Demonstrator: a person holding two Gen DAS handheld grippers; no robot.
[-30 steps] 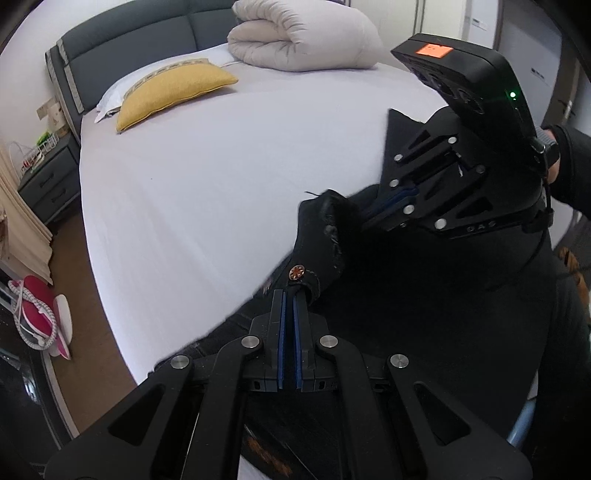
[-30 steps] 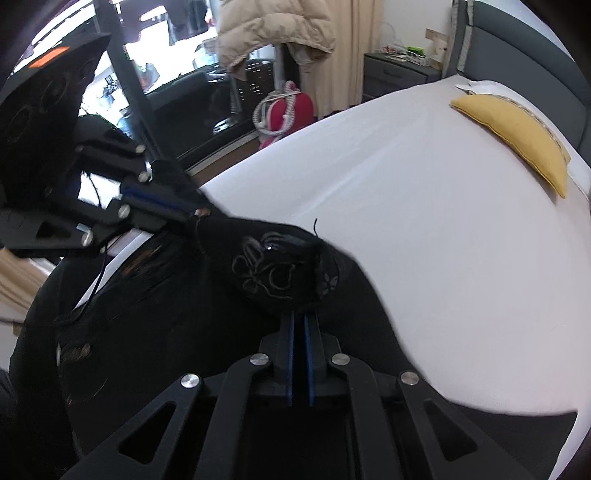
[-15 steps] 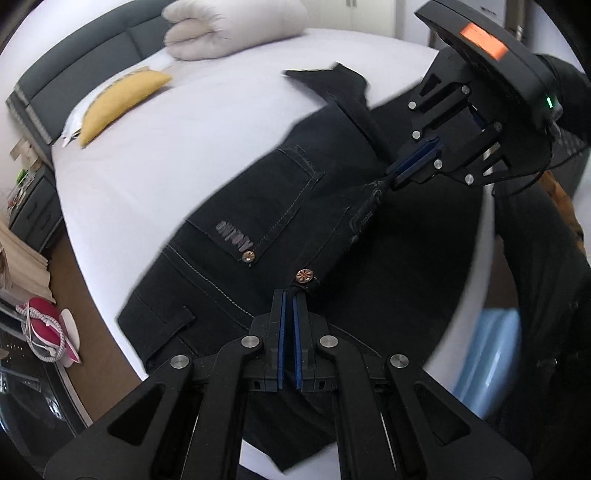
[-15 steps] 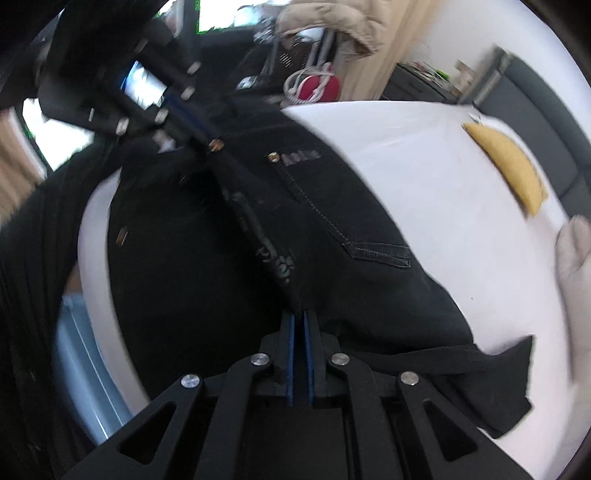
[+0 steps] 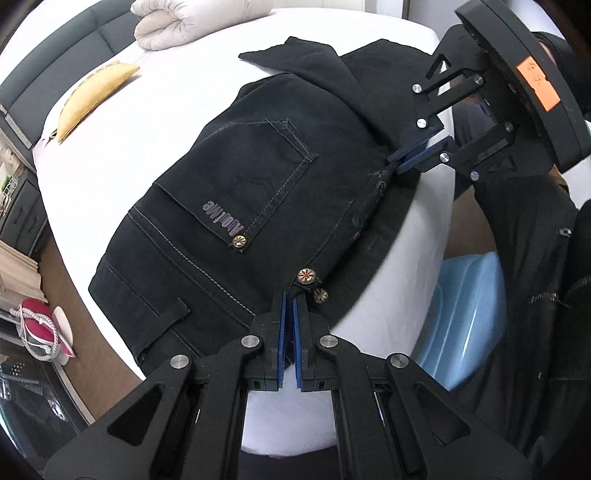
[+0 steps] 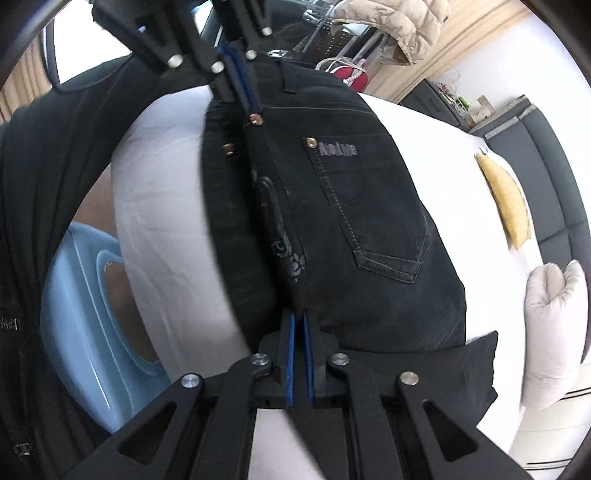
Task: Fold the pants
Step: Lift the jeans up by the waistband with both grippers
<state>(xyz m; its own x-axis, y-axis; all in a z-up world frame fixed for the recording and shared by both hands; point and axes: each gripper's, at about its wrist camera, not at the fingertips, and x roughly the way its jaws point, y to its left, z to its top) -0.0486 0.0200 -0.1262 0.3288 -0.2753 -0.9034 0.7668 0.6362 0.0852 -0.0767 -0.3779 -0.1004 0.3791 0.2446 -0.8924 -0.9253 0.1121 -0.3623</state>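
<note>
- A bed point(image 5: 122, 155) with white sheet and grey padded headboard point(image 5: 55, 66).
- A yellow pillow point(image 5: 92, 96) and rolled white duvet point(image 5: 177, 22) near the headboard edge.
- A dark nightstand point(image 5: 18, 206) beside it.
- Brown floor point(image 5: 74, 295), perhaps wood.
- A blue tub point(image 6: 85, 314) at the bed's near edge.

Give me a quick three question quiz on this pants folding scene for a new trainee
1. True or false: the black pants lie on the floor.
2. Which colour is the pillow near the headboard? A) red B) yellow C) green
3. Fill in: the left tool is shut on the pants beside a metal ____, while the right tool is shut on them farther along.

Key: 1 false, they lie on the white bed. 2 B. 3 button.
</note>
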